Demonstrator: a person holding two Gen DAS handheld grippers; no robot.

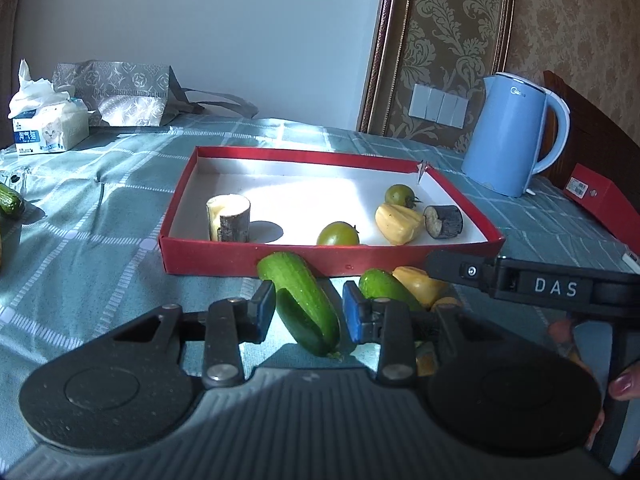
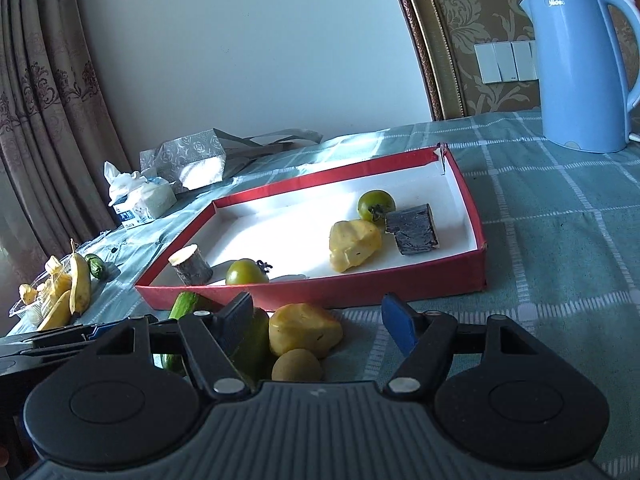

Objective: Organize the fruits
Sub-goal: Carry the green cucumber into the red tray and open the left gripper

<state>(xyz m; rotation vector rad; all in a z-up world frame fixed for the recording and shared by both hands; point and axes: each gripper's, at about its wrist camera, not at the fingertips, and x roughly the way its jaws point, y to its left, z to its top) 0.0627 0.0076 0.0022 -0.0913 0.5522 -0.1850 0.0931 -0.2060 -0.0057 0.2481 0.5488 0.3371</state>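
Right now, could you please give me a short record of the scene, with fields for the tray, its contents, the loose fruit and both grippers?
tray: shallow red cardboard tray, white inside, on checked teal tablecloth
inside: two green tomatoes, yellow fruit chunk, dark cane piece, pale cane piece
loose: long green cucumber, second yellow chunk, brown kiwi
left gripper: open, straddling the cucumber
right gripper: open, over the loose chunk

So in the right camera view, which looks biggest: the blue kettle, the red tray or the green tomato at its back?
1. Red cardboard tray
2. Blue electric kettle
3. Green tomato at the tray's back
The kettle stands farther away, so its true size against the tray's is unsure.
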